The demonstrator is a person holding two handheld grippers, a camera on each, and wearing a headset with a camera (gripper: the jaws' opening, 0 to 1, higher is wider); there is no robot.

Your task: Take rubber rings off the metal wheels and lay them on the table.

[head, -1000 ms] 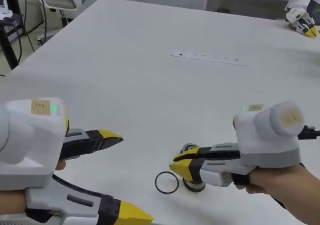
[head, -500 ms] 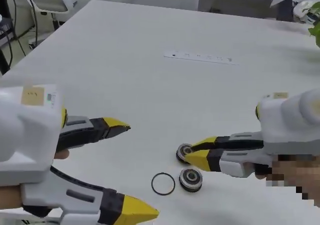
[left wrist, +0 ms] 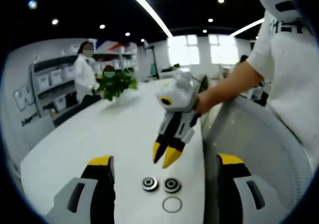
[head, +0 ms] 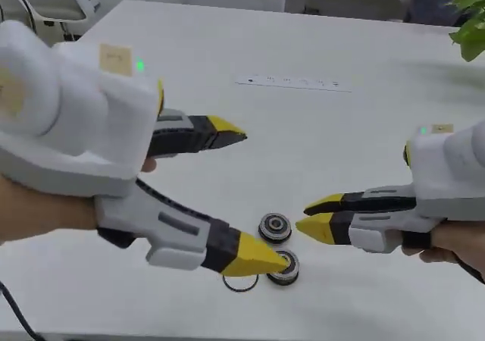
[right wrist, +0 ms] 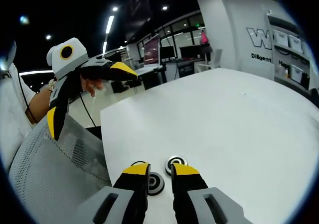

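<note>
Two hand-held grippers with white bodies and black, yellow-tipped jaws face each other over a white tabletop (head: 227, 45) in the head view. The left gripper (head: 267, 199) enters from the left of the frame, large and close to the camera; its jaws are spread wide, one tip near the middle of the frame and the other low at bottom centre; it pinches nothing. The right gripper (head: 303, 215) comes in from the right edge; its jaws are drawn close together with a narrow gap between the tips, and nothing is caught between them.

Three task pieces lie flat on the tabletop at lower centre of the head view, between the two grippers. The upper metal wheel (head: 274, 226), small, round and silver with a dark band, sits just left of the right gripper's tips and apart from them; the lower metal wheel (head: 291, 271), of the same kind, sits just below it, partly covered by the left gripper's lower yellow tip; a thin black rubber ring (head: 240, 289) lies loose just left of the lower metal wheel, its top arc hidden behind that same tip.

Seen in the left gripper view, the wheels sit side by side at lower centre, the ring below them, the right gripper's tips above them.

A long white strip (head: 292, 83) lies across the tabletop at upper centre of the head view; green leaves (head: 471, 23) show at the upper right corner.
</note>
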